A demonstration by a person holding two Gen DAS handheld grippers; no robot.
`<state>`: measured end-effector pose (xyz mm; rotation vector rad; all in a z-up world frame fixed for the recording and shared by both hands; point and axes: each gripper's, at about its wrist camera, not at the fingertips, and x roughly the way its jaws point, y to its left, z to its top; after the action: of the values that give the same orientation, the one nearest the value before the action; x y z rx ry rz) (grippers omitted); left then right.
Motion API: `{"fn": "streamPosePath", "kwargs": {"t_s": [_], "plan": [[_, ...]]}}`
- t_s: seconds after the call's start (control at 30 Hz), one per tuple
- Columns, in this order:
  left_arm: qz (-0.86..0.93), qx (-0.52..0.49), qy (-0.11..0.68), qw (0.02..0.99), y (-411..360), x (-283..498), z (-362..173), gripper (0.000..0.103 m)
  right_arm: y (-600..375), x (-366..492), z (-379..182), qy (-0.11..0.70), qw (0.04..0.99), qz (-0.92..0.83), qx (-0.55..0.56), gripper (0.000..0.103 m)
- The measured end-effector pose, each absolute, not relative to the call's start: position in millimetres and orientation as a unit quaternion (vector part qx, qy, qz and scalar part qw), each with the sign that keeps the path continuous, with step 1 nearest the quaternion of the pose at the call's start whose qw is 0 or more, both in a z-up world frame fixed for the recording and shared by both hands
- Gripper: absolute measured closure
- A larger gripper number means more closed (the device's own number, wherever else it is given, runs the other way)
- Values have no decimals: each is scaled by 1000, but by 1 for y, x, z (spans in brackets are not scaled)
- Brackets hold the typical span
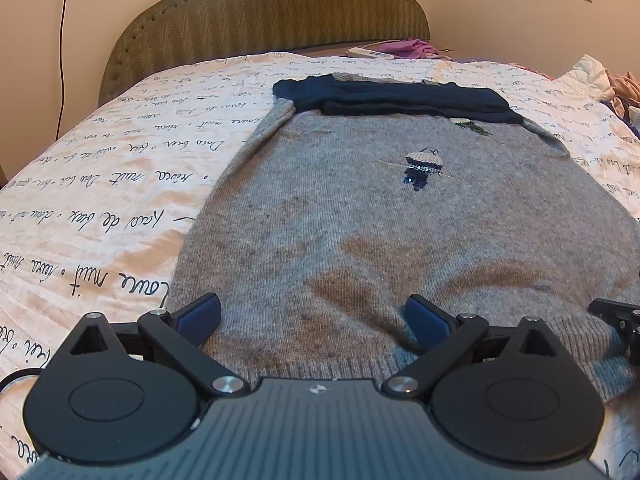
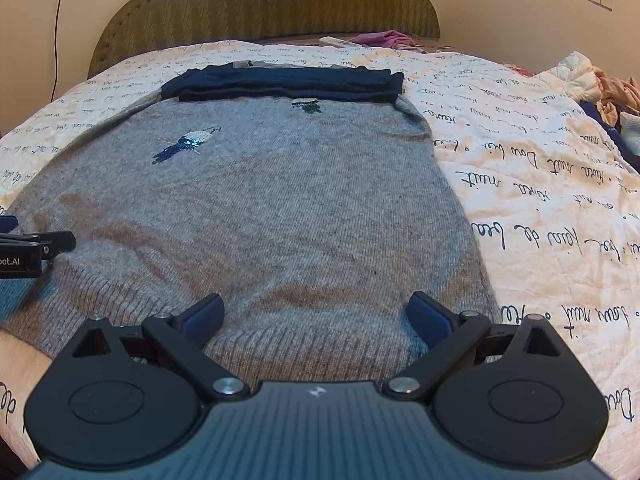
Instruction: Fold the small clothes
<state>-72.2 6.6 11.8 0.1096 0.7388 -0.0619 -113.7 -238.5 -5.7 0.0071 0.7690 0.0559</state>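
We see a grey knitted sweater [image 1: 360,216] lying flat on the white quilted bedspread with black handwriting print [image 1: 120,168], hem toward us, neck end toward the olive upholstered headboard [image 1: 272,12]. Its navy sleeves [image 1: 396,98] are folded across the chest near the neck, forming a dark band on top of the grey body. A small embroidered figure [image 1: 423,166] sits on the front, plus a smaller green motif [image 1: 474,126] just below the sleeve band. Brownish patches show on the lower half of the knit.

Our left gripper [image 1: 314,314] is over the hem's left portion, fingers spread wide with nothing between them; blue pads [image 1: 200,316] sit just above the ribbed edge. We can't tell whether the tips touch the fabric.

Our right gripper [image 2: 316,314] is over the hem's right portion, also spread wide and holding nothing. In the right wrist view the left gripper's black finger shows at the left edge over the hem; in the left wrist view the right gripper's finger shows at the right edge.

Beyond the sweater: white remote-like object [image 1: 370,53] and a purple cloth [image 1: 408,47] by the headboard, a heap of crumpled clothes [image 1: 600,80] on the right side of the bed, wall sockets with a dark cable [image 1: 62,40] on the left wall.
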Motion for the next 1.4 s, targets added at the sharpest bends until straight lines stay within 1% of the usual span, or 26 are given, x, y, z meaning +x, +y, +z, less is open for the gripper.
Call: {"fn": "streamPosePath", "kwargs": {"t_s": [1.2, 1.3, 1.4], "plan": [[-29, 48, 364, 930, 10, -86, 13, 1, -238, -121, -6, 379, 925, 31, -1, 2], [-31, 41, 361, 931, 17, -92, 22, 3, -243, -127, 2, 361, 932, 35, 9, 2], [-45, 31, 340, 939, 38, -96, 38, 3, -259, -144, 19, 325, 943, 58, 37, 2]]}}
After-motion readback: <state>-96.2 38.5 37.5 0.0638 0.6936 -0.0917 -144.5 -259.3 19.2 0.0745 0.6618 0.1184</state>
